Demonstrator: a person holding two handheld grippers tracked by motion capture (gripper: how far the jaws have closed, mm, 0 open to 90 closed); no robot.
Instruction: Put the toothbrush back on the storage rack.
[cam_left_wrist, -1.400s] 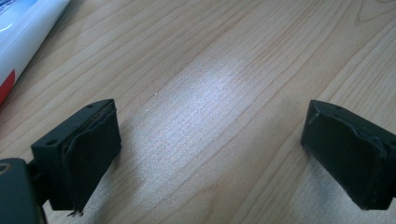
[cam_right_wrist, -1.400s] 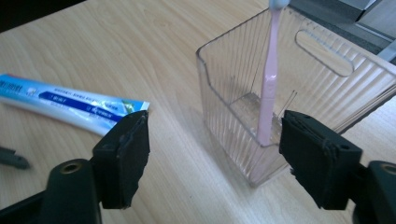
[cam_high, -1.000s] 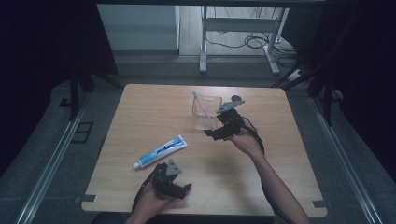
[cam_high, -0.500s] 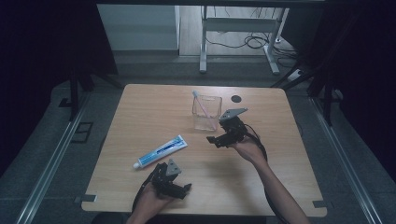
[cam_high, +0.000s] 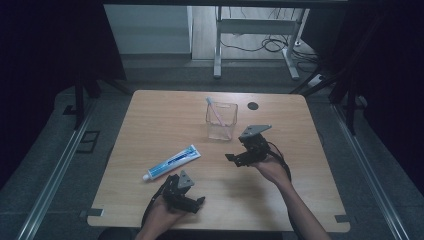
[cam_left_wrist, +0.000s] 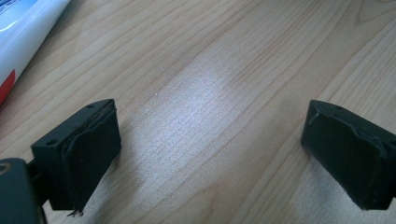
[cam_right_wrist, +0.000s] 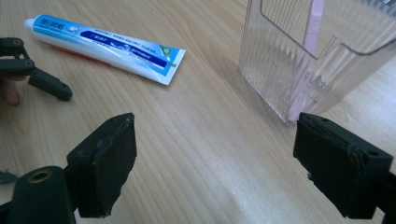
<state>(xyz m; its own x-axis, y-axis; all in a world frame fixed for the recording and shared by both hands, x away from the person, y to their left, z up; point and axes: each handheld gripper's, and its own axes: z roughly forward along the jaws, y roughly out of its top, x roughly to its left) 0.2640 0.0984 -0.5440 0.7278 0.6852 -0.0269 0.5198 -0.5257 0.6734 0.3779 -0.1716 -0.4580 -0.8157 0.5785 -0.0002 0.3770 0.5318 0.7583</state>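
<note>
A clear square cup (cam_high: 221, 121) (cam_right_wrist: 308, 56) stands on the wooden table (cam_high: 150, 115) with a pink toothbrush (cam_high: 215, 111) (cam_right_wrist: 306, 56) leaning inside it. A blue and white toothpaste tube (cam_high: 171, 162) (cam_right_wrist: 105, 44) (cam_left_wrist: 18, 42) lies left of the cup. My right gripper (cam_high: 236, 157) (cam_right_wrist: 215, 168) hangs open just in front of the cup, nothing between its jaws. My left gripper (cam_high: 192, 202) (cam_left_wrist: 210, 154) rests open near the table's front edge, below the tube, holding nothing. In the right gripper view the left gripper (cam_right_wrist: 39, 77) shows at the far left.
A small black disc (cam_high: 253, 105) is set into the table behind the cup. Beyond the table stand a white desk frame (cam_high: 255, 35) and floor cables. Metal rails run along both sides of the table.
My right gripper has drawn back from the cup toward the person and come down lower. The toothbrush stays in the cup. The left gripper has not moved.
</note>
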